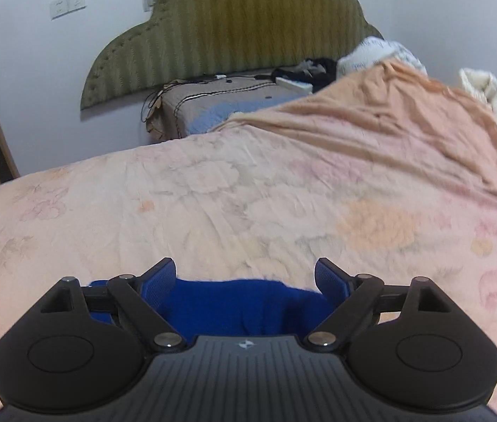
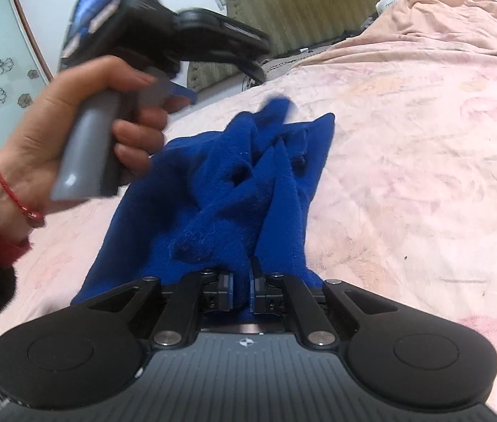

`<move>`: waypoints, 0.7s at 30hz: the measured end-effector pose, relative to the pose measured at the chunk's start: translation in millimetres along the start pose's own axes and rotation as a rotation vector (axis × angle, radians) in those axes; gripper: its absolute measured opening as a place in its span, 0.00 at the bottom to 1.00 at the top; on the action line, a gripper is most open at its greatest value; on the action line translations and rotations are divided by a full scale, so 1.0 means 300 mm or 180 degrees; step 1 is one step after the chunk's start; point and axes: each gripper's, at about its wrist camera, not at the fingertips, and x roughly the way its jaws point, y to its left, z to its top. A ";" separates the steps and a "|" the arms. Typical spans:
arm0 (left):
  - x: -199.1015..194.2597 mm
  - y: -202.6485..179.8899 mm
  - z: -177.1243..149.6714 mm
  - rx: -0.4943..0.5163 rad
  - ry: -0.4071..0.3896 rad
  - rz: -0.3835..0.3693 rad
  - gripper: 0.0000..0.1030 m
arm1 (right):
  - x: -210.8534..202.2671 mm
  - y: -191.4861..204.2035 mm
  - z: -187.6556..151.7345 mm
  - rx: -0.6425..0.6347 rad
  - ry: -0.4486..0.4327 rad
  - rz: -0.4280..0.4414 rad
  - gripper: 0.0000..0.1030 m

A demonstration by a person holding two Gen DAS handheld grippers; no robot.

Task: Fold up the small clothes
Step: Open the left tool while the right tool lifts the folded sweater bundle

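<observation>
Right wrist view tells me most of what matters: the blue garment point(image 2: 234, 190) lies bunched on the bed with its long axis running straight away from my right gripper point(image 2: 241, 290), near end at the jaws, far tip up toward the headboard point(image 2: 304, 10). Those jaws are nearly pressed together and pinching a fold of the near edge, so the right side is the one actually holding cloth.

Left wrist view shows my left gripper point(image 1: 245, 277) with jaws spread wide over another edge of the same blue fabric point(image 1: 245, 306); the cloth sits between the fingers but the pads aren't pressing it. In the right view the left hand point(image 2: 83, 130) hovers beside the garment's left side.

Everything's on a pink floral bedspread point(image 2: 406, 140), soft and wrinkly, so I'd guess the cloth drags rather than slides. Peach blanket point(image 1: 389, 112) heaped further back, olive headboard against a white wall point(image 1: 37, 81).
</observation>
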 end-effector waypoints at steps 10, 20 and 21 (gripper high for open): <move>-0.192 0.157 -0.194 0.0179 -0.0102 0.0398 0.84 | -0.007 -0.085 0.011 0.0442 -0.0024 0.0339 0.26; -0.339 0.215 -0.454 0.0113 -0.0034 0.0331 0.85 | -0.037 -0.125 0.024 0.0824 -0.0205 0.0400 0.27; -0.344 0.214 -0.472 0.0143 -0.0009 0.0296 0.85 | -0.039 -0.130 0.020 0.0866 -0.0152 0.0327 0.13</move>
